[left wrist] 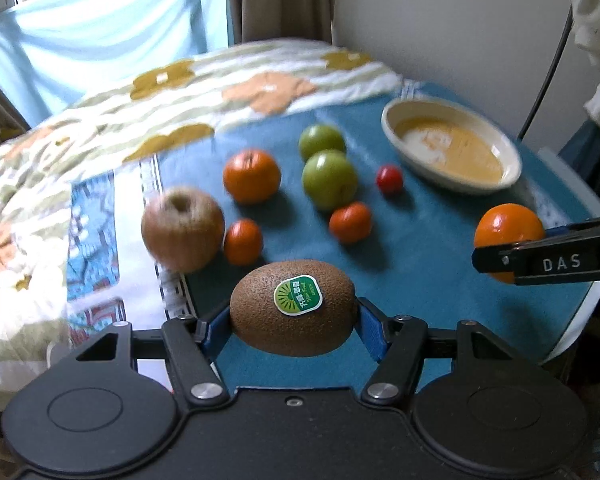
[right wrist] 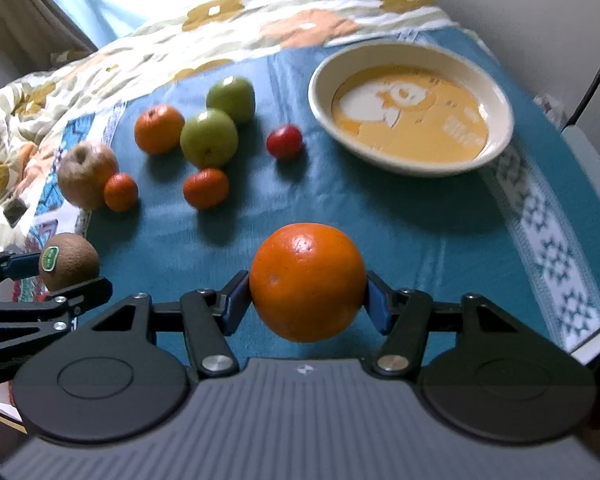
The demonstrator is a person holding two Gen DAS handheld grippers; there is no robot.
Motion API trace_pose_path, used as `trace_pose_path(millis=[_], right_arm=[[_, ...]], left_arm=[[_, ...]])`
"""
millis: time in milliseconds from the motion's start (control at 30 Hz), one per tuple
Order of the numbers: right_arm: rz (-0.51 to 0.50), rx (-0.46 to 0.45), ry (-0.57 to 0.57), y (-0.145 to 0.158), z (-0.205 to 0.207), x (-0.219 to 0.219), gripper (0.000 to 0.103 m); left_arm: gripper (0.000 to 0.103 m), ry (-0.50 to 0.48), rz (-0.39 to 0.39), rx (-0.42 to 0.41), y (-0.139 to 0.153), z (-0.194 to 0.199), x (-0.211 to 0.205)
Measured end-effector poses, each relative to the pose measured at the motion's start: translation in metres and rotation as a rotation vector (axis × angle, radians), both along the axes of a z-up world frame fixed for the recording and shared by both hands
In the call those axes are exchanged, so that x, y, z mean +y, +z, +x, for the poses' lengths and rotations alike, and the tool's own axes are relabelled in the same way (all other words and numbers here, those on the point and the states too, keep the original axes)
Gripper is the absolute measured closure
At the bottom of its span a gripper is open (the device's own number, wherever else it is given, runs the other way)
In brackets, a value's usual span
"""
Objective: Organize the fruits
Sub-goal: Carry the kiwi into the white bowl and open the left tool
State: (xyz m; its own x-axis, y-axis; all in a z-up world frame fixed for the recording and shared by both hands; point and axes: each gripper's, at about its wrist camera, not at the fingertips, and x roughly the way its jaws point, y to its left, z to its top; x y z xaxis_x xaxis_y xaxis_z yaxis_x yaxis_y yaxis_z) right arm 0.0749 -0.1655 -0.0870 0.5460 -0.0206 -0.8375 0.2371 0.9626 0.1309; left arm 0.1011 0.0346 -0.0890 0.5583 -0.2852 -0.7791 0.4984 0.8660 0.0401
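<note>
My left gripper [left wrist: 294,316] is shut on a brown kiwi [left wrist: 294,314] with a green sticker, held above the blue cloth [left wrist: 420,272]. My right gripper [right wrist: 307,300] is shut on a large orange [right wrist: 307,282]; the orange also shows at the right of the left wrist view [left wrist: 508,228]. A cream bowl [right wrist: 500,96] with a yellow picture inside stands empty at the back right. On the cloth lie a brownish apple [right wrist: 86,172], two green apples [right wrist: 209,136], an orange [right wrist: 159,128], two small mandarins [right wrist: 206,187] and a small red fruit [right wrist: 284,141].
A flowered quilt [left wrist: 100,120] covers the bed to the left and behind the cloth. The table's white edge [right wrist: 592,168] runs along the right. A dark cable [left wrist: 548,68] hangs by the wall at the right.
</note>
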Motion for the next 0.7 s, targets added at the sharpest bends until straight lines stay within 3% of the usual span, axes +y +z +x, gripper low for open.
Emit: trace_pose_path(millis=[367, 700], right_arm=[[-0.037, -0.099, 0.01, 0.052, -0.004, -0.054, 0.029], [-0.031, -0.116, 0.089, 0.072, 0.017, -0.129, 0.029]], left_arm=[[0.034, 0.039, -0.055, -0.111, 0.06, -0.011, -0.048], [0.034, 0.108, -0.085, -0.14, 0.082, 0.011, -0.127]])
